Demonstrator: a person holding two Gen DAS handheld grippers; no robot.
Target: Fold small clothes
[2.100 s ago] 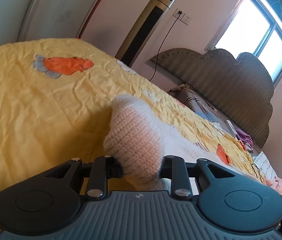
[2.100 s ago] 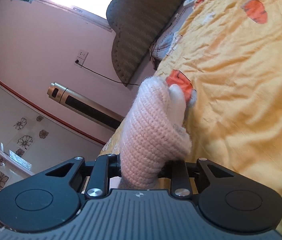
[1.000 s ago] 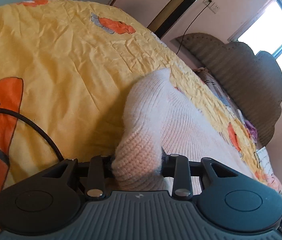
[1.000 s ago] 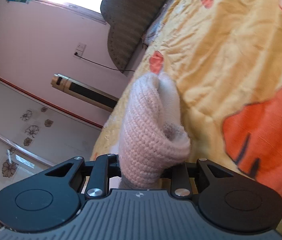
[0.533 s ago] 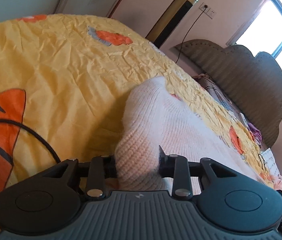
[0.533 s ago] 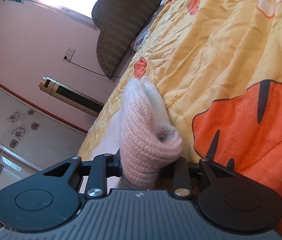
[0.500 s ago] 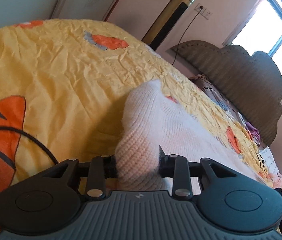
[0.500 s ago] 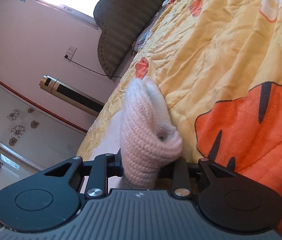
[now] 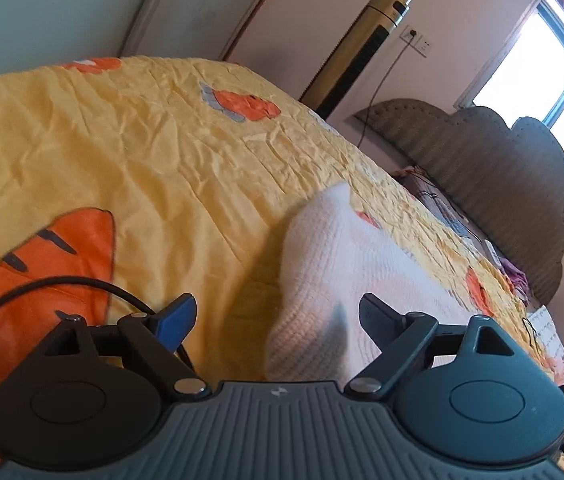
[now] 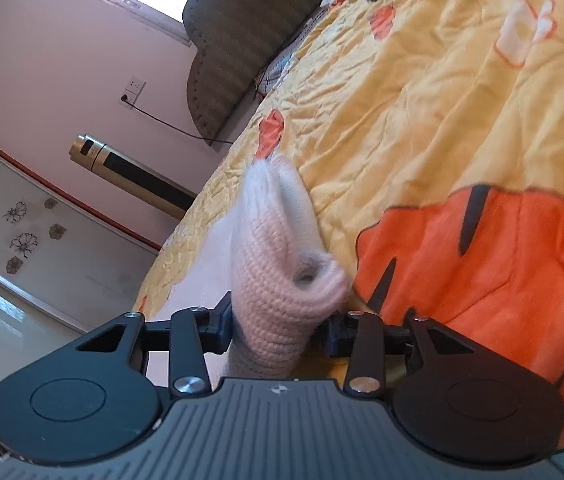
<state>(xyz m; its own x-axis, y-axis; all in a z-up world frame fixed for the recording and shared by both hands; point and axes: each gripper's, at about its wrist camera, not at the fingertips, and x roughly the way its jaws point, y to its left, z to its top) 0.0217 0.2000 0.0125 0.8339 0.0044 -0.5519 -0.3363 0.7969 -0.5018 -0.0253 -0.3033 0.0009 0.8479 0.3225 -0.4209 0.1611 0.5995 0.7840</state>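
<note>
A pale pink knitted garment (image 9: 341, 248) lies on the yellow bedspread (image 9: 122, 160), its near edge bunched up. In the left wrist view my left gripper (image 9: 278, 316) has its jaws opening wide; the bunched edge sits between the fingers, near the right one, and neither pad presses it. In the right wrist view another bunched fold of the garment (image 10: 278, 248) stands between the fingers of my right gripper (image 10: 278, 326). Those jaws are opening too; the knit nearly fills the gap, with a thin dark slit beside the right finger.
The bedspread (image 10: 461, 100) carries orange tiger patches (image 10: 481, 260). A black cable (image 9: 62, 284) loops across it by the left gripper. A padded headboard (image 9: 501, 184), a gold tower fan (image 9: 361, 48) and a bright window (image 9: 541, 68) stand beyond the bed.
Both grippers were clamped on bunched folds of the garment; now the left jaws have sprung wide apart and the right jaws have parted a little. Both hands drew back slightly.
</note>
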